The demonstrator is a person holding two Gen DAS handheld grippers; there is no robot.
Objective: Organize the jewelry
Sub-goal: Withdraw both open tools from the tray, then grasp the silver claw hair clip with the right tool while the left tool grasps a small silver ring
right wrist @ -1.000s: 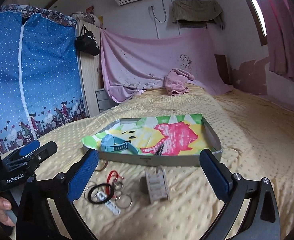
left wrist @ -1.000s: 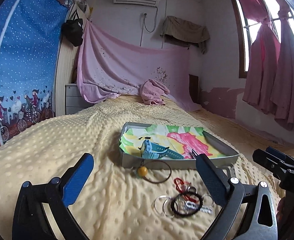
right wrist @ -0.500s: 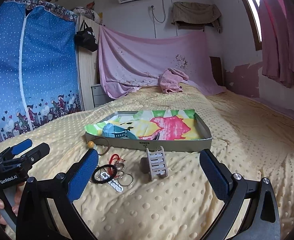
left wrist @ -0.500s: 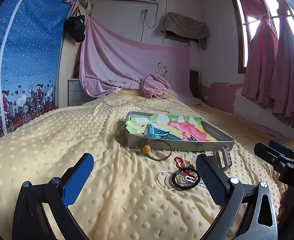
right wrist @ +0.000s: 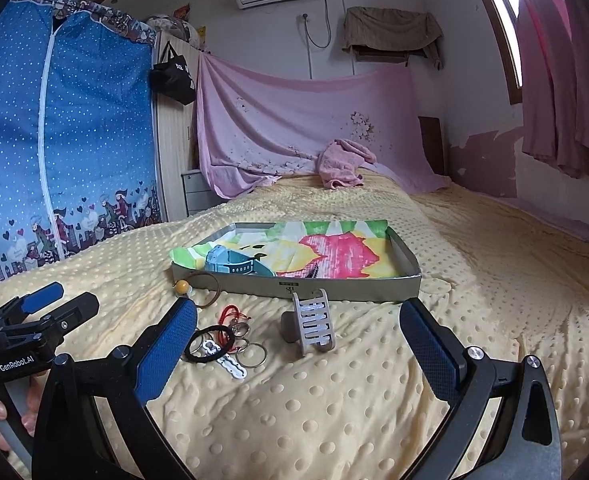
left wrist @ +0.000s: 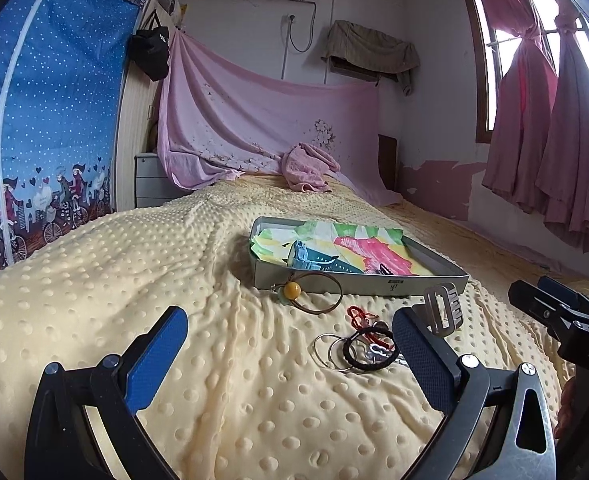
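A shallow grey tray lined with bright paper sits on the yellow bed and holds a blue watch. In front of it lie a cord bracelet with an amber bead, a red string, a black hair tie, metal rings and a beige hair claw. My left gripper is open and empty, low over the bed before the pile. My right gripper is open and empty, just before the claw.
The dotted yellow blanket covers the bed. A pink towel lies at the far end under a pink sheet on the wall. A blue wardrobe cover stands left, pink curtains right.
Both grippers have dropped lower and tilted up, so the tray and jewelry now look flatter and a little farther off. Nothing on the bed has moved. Both stay open.
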